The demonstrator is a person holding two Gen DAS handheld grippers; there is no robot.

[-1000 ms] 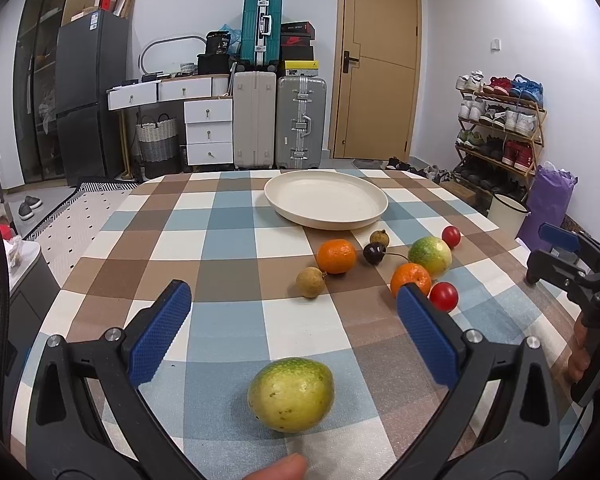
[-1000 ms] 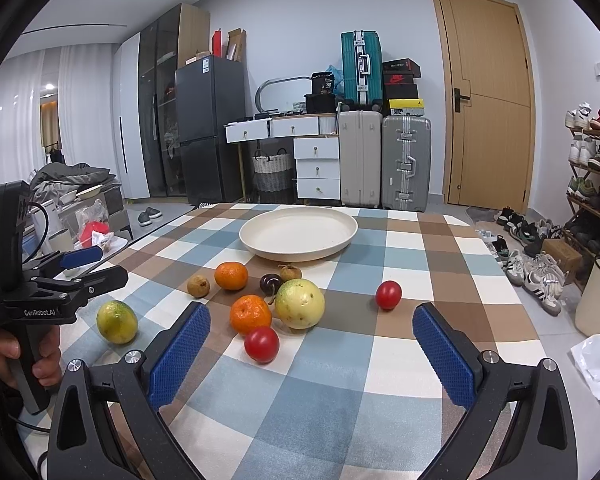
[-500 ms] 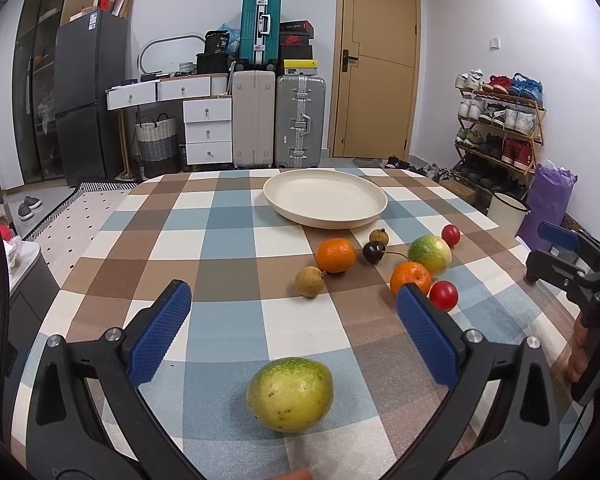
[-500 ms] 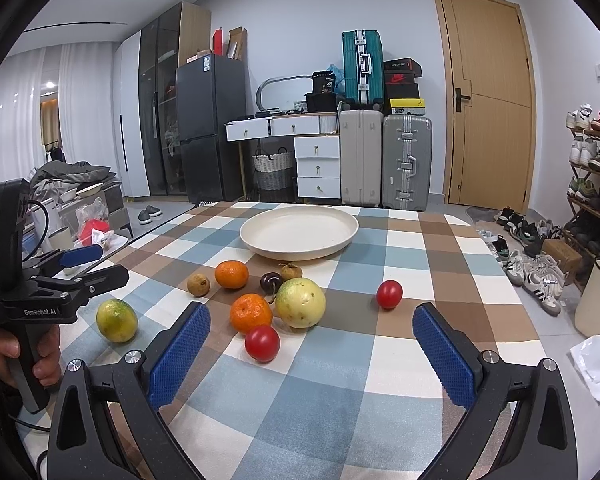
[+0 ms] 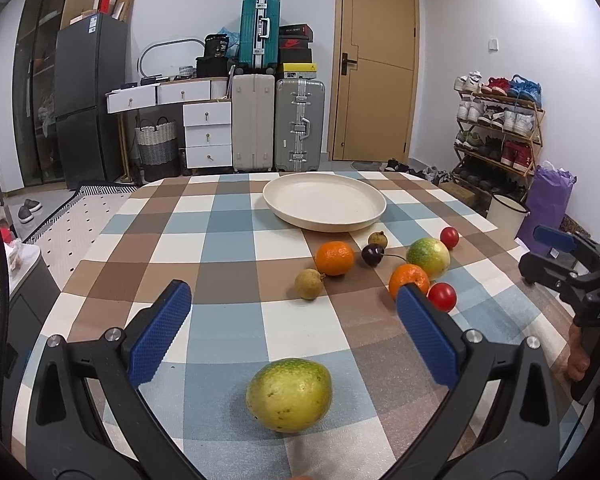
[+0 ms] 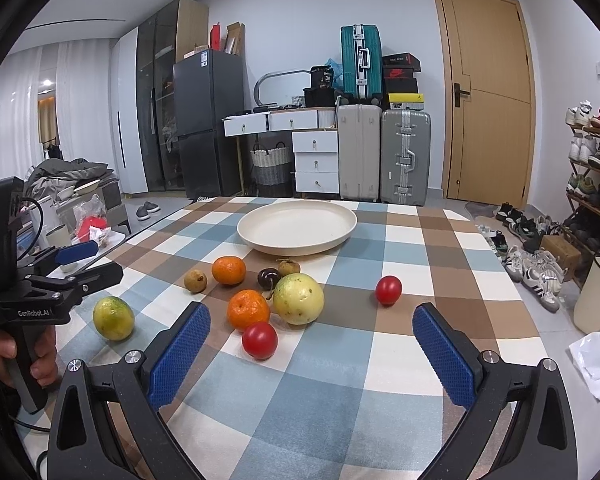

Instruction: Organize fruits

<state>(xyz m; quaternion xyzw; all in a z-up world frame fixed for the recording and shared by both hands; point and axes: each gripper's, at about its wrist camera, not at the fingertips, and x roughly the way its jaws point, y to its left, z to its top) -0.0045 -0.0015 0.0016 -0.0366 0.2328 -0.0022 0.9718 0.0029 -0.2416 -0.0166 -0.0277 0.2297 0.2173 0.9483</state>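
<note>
An empty cream plate (image 5: 324,204) (image 6: 297,227) sits at the far side of the checked table. Before it lie two oranges (image 5: 334,258) (image 5: 409,280), a green-yellow fruit (image 5: 428,256), two red tomatoes (image 5: 442,297) (image 5: 449,237), a dark plum (image 5: 373,255) and two small brown fruits (image 5: 309,284). My left gripper (image 5: 292,336) is open, with a green-yellow fruit (image 5: 289,395) on the table between its fingers. My right gripper (image 6: 308,348) is open and empty, just short of a tomato (image 6: 259,340).
The table's right edge (image 6: 512,280) drops to a floor with shoes and a white bin (image 6: 596,300). Suitcases (image 5: 276,120), drawers and a fridge stand behind the table. Each gripper shows in the other's view (image 5: 572,276) (image 6: 40,288).
The scene is almost still. A fingertip at the bottom edge of the left wrist view has nearly dropped out of sight.
</note>
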